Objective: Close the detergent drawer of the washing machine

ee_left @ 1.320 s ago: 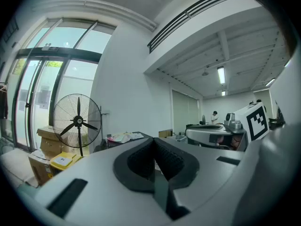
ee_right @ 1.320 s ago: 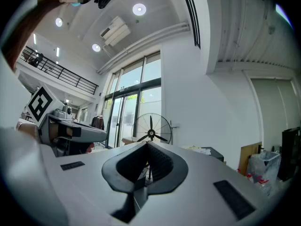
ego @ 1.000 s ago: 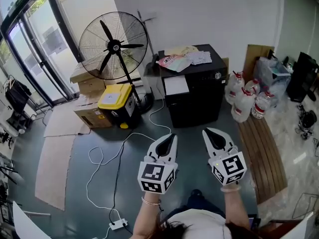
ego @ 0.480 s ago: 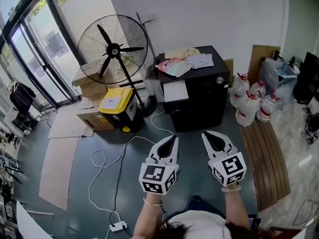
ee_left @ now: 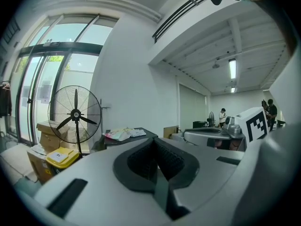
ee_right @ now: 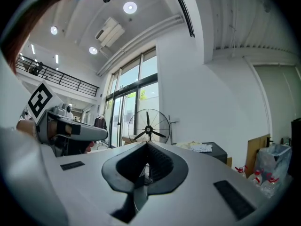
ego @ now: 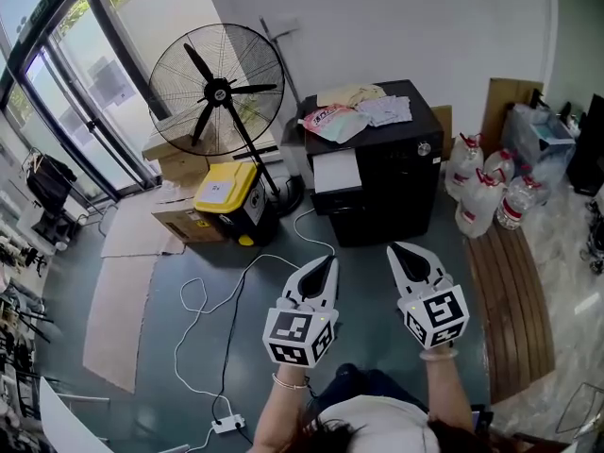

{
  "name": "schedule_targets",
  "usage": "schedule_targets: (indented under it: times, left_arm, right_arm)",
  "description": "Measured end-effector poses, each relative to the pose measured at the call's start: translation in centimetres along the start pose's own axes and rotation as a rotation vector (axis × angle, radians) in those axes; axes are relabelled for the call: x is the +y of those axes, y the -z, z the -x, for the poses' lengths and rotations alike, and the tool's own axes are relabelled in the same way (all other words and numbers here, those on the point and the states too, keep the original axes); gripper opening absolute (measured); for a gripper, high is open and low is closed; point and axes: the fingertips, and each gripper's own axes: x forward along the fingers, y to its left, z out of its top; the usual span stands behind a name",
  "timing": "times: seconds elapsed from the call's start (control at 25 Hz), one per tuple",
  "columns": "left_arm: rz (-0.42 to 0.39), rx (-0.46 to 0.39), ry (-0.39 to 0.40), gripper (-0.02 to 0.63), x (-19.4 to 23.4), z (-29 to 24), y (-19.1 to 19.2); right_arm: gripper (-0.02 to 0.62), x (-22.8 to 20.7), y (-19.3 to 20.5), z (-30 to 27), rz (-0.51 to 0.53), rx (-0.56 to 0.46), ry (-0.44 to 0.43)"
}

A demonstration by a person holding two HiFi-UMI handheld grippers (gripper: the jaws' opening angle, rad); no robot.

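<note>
the detergent drawer [ego: 335, 170] is judged to be the white panel at the upper front corner of the black washing machine [ego: 392, 182]. it appears to stand proud of the dark front face, which would fit a drawer that is open. the head view is too steep to confirm how far out it sits. loose packets and papers [ego: 354, 111] lie on the machine lid, just behind the drawer.

the machine stands against the far wall, well apart from the person. a pedestal fan [ego: 217, 88] stands to one side of it, with a yellow-lidded box [ego: 224, 192] near the fan's base. water bottles [ego: 481, 196] are grouped on the other side. a white cable [ego: 226, 295] trails over the floor between the person and the machine.

the left gripper [ego: 321, 267] and the right gripper [ego: 404, 258] are held side by side at waist height, tips aimed toward the machine. each gripper view shows its jaws pressed together with nothing between them. neither gripper touches anything.

this is judged to be an approach posture. joined jaws give a blunt tip suited to pushing a drawer front, so no grasp is needed. the drawer is out of reach from here. the next move calls for walking closer over the cable, which is a trip hazard.
</note>
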Motion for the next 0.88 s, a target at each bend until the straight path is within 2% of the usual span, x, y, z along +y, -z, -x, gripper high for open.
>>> schedule_targets:
  times: [0.48,0.88]
  left_arm:
    - [0.003,0.014,-0.009,0.018,3.4,-4.0,0.3]
    - [0.02,0.034,0.046,0.019,7.8,-7.7,1.6]
  right_arm:
    - [0.026,-2.7,1.0,-4.0,-0.017,0.012,0.01]
    - [0.031,-3.7,2.2,-9.3,-0.02,0.036,0.022]
